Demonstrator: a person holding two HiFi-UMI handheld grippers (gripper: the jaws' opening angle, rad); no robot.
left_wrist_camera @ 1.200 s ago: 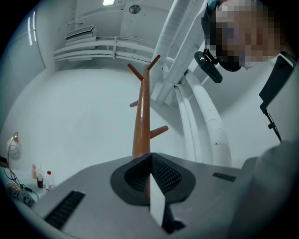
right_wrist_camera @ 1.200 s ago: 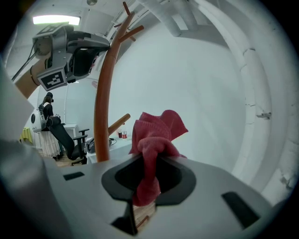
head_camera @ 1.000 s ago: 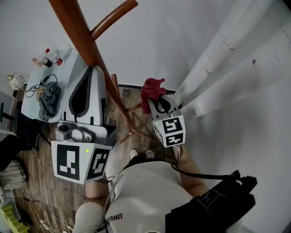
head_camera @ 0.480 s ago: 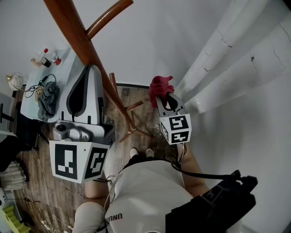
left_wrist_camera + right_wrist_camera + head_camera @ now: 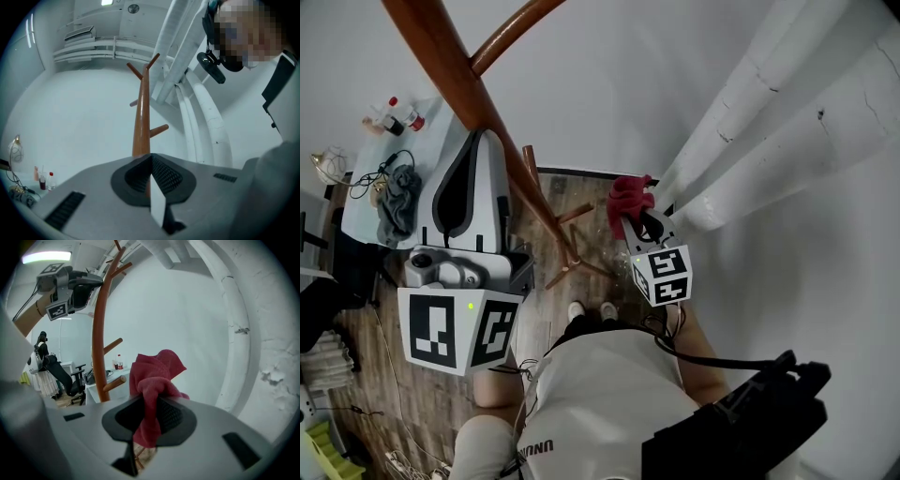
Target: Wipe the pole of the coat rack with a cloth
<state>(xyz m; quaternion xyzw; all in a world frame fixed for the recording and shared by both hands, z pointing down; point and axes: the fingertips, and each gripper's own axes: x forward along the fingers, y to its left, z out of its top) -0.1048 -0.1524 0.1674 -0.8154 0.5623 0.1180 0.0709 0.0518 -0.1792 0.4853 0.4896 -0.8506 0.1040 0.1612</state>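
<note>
The brown wooden coat rack pole [image 5: 441, 56] slants from top left down to its feet on the floor. My left gripper [image 5: 482, 141] is shut, its tips right at the pole's left side, high up. In the left gripper view the pole [image 5: 140, 126] rises just beyond the closed jaws of the left gripper [image 5: 150, 158]. My right gripper [image 5: 631, 214] is shut on a red cloth [image 5: 628, 193], low and to the right of the pole, apart from it. In the right gripper view the cloth [image 5: 152, 373] bunches out of the right gripper [image 5: 150, 401], with the pole [image 5: 97, 333] at left.
Thick white pipes [image 5: 769, 112] run along the wall right of the cloth. A pale table [image 5: 431, 122] at the left carries small bottles [image 5: 394, 117], a grey rag and cables. The rack's spread feet [image 5: 572, 267] stand on the wooden floor by the person's shoes [image 5: 587, 313].
My right gripper has carried the red cloth to the right, away from the pole and nearer the pipes, then slightly down. The left gripper has stayed at the pole.
</note>
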